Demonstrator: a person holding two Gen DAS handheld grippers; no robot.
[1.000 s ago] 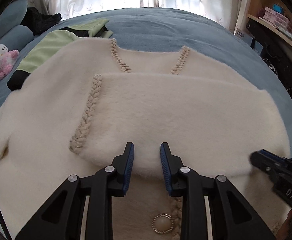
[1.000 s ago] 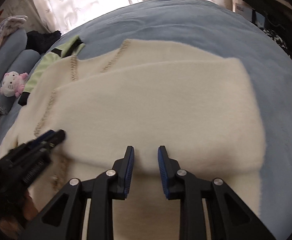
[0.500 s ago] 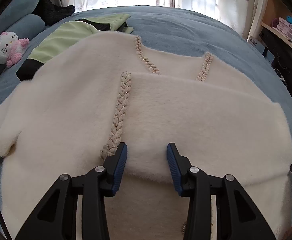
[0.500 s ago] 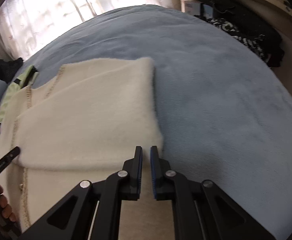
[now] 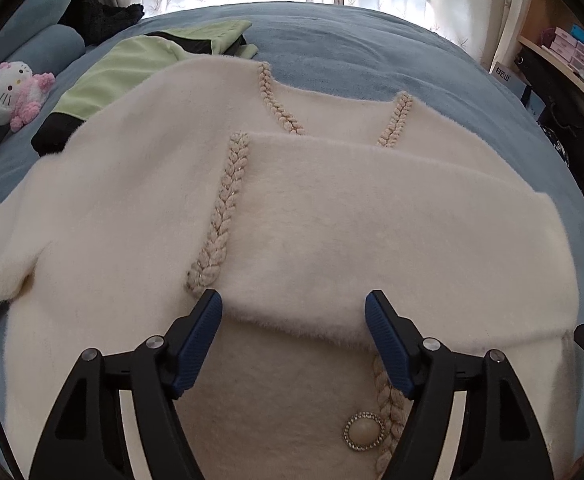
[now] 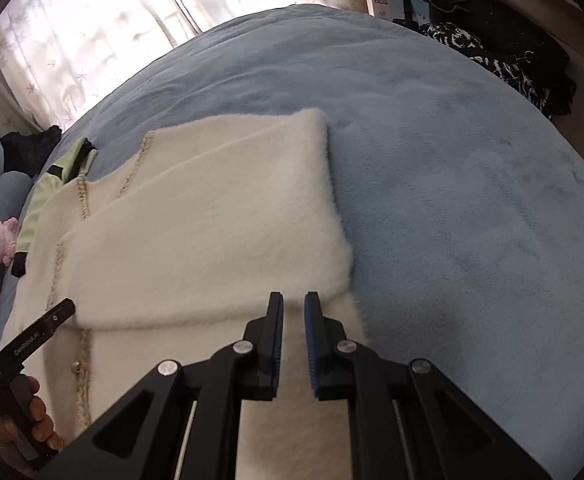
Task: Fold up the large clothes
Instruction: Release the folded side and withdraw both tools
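**Cream coat half-folded on the bed**

The fluffy cream coat lies flat on the blue bed, one sleeve folded across its front beside the braided trim. The left gripper hangs over the folded edge; its jaws have just been opening and stand wide, pads off the cloth. The right gripper is nearly clenched at the coat's outer edge, nothing seen between its pads. A green garment and plush toy lie beyond.
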